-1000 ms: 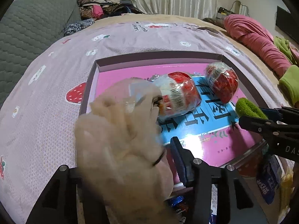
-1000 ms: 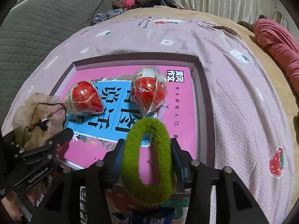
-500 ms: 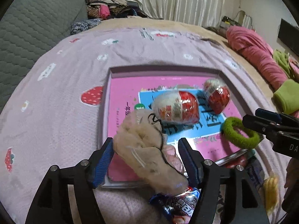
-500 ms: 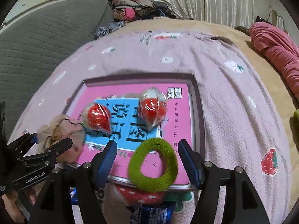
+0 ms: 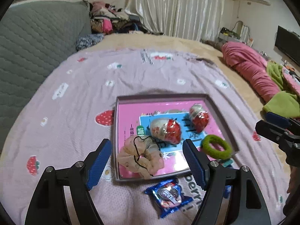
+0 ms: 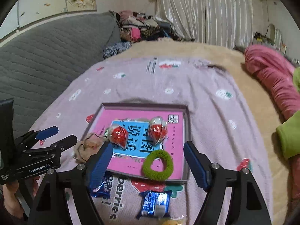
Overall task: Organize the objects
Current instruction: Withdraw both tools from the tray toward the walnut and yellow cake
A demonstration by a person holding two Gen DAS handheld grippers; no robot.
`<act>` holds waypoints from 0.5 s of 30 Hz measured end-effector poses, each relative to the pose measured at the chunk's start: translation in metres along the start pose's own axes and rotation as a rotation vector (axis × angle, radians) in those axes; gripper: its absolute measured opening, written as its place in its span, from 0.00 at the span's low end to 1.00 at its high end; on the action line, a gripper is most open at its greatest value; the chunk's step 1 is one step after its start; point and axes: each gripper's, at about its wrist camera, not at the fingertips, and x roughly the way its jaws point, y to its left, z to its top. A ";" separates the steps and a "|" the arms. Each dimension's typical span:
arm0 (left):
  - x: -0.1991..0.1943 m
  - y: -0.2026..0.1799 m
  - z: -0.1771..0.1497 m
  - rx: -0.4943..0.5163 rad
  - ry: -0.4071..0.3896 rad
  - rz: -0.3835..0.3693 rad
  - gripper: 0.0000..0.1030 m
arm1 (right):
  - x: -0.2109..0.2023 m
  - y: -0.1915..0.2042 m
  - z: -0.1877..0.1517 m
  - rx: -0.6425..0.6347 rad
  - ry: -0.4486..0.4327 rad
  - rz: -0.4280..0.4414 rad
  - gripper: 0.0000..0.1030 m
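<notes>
A fuzzy green hair ring (image 6: 157, 166) lies at five o'clock in the shallow purple tray (image 6: 144, 105), a beige fabric scrunchie (image 5: 139, 156) at seven, on a strawberry-print bedspread (image 5: 78, 101). Both grippers' jaws, just opened, hold nothing.

The left gripper (image 5: 147, 161) has let go of the beige scrunchie (image 5: 141, 157), which now lies at the tray's (image 5: 161, 97) near corner. The right gripper (image 6: 148, 164) has released the green hair tie (image 6: 157, 165) onto the pink book (image 6: 139, 117). Both jaws have just been opening, and both grippers have lifted away.
</notes>
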 end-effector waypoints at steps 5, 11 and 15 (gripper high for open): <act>-0.051 -0.011 -0.001 0.019 -0.050 0.003 0.77 | -0.049 0.010 0.003 -0.018 -0.049 -0.018 0.81; -0.108 -0.024 -0.004 0.036 -0.086 0.010 0.78 | -0.115 0.024 0.001 -0.038 -0.107 -0.035 0.83; -0.149 -0.031 -0.007 0.046 -0.103 0.006 0.78 | -0.158 0.034 -0.004 -0.054 -0.139 -0.051 0.85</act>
